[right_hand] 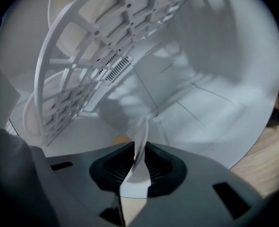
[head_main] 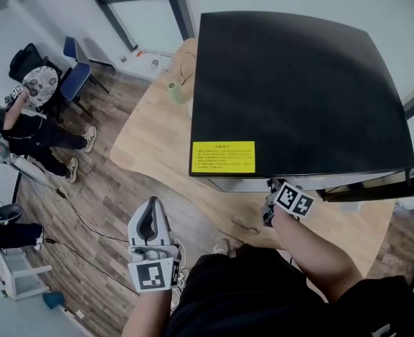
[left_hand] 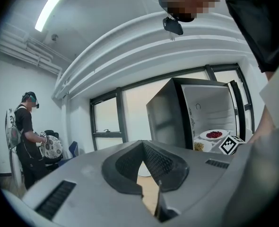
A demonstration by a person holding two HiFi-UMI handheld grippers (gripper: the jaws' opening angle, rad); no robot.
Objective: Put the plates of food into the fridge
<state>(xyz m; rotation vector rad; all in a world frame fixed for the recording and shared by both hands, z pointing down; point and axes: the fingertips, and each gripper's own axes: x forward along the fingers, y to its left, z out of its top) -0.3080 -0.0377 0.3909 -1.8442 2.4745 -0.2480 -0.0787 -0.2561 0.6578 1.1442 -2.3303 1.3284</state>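
fridge on table | plate in fridge, seemingly on shelf | left gripper left of fridge

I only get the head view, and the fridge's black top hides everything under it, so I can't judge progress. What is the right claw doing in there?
Observer: The right gripper view shows the right claw inside the fridge, with the rim of a white plate between its jaws. I cannot tell whether they press on it.
Operator: Is any plate already inside?
Observer: Yes. The left gripper view shows a plate of red food standing inside the open fridge.
Operator: And the left claw?
Observer: The left claw is shut, with nothing in it.
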